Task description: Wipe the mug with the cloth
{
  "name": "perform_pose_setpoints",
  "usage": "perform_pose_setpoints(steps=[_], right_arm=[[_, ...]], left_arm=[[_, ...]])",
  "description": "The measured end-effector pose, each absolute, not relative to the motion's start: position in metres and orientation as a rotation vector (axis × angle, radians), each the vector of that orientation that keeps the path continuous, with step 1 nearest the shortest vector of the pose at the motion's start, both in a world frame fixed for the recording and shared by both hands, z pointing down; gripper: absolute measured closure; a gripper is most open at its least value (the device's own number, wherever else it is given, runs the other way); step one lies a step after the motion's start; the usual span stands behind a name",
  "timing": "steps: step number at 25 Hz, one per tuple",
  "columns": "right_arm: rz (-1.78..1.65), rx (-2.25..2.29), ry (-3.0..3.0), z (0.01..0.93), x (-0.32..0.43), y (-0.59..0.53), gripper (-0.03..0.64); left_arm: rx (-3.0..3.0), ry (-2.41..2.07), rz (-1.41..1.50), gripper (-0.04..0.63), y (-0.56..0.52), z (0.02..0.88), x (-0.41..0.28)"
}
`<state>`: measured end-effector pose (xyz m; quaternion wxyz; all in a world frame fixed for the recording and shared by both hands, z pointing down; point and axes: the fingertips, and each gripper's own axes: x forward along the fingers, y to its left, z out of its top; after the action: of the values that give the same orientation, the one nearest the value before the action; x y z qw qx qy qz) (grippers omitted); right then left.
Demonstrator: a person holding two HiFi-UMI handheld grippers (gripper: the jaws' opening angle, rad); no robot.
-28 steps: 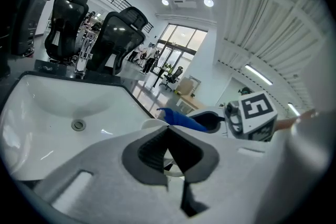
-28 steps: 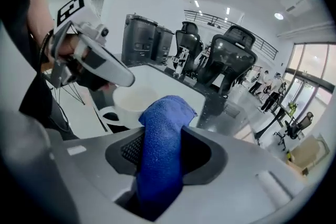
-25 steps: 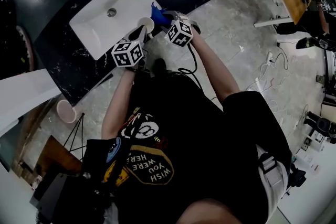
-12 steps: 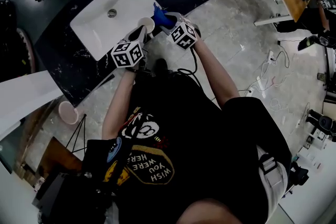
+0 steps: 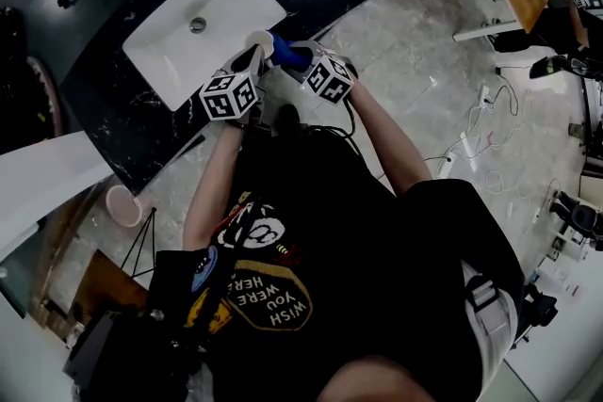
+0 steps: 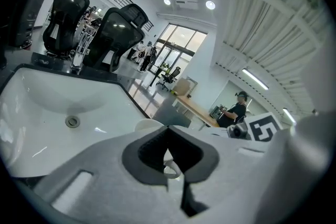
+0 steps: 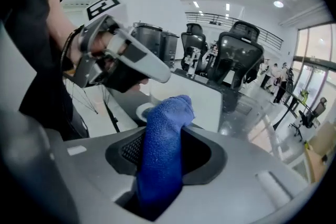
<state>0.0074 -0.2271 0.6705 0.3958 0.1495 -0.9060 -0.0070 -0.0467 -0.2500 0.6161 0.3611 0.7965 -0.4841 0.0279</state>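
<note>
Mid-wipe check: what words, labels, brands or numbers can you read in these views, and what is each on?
"WISH YOU WERE HERE": patch print on the person's black shirt, upside down in the head view.
Too blurred to read: other shirt graphics.
Square patterns only, no words: left marker cube, right marker cube.
No print seen: mug, cloth, sink.

The cloth (image 7: 161, 134) is deep blue with a fine woven texture. The mug (image 5: 260, 40) is off-white. The sink (image 5: 160, 52) is plain white, set in a black bench (image 5: 104, 108) flecked with pale veins. The left gripper (image 6: 169, 162) and right gripper (image 7: 157, 165) are pale grey with dark-lined jaws and black-and-white square markers.
</note>
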Motion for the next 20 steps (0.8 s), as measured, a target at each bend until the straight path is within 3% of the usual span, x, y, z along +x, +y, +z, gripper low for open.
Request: perform_pose_setpoints(steps=[7, 14, 20], right_arm=[[0.096, 0.688, -2.233, 0.664, 0.014, -0.297, 0.448], [0.049, 0.466, -2.306, 0.662, 0.007, -0.226, 0.448], [0.093, 0.681, -2.300, 0.646, 0.018, -0.275, 0.448]], left_arm=[[2.052, -1.254, 0.066, 0.591, -0.252, 0.614, -0.053], [2.056, -1.243, 0.089, 0.591, -0.248, 0.621, -0.047], [2.050, -1.273, 0.075, 0.591, -0.249, 0.616, -0.058]])
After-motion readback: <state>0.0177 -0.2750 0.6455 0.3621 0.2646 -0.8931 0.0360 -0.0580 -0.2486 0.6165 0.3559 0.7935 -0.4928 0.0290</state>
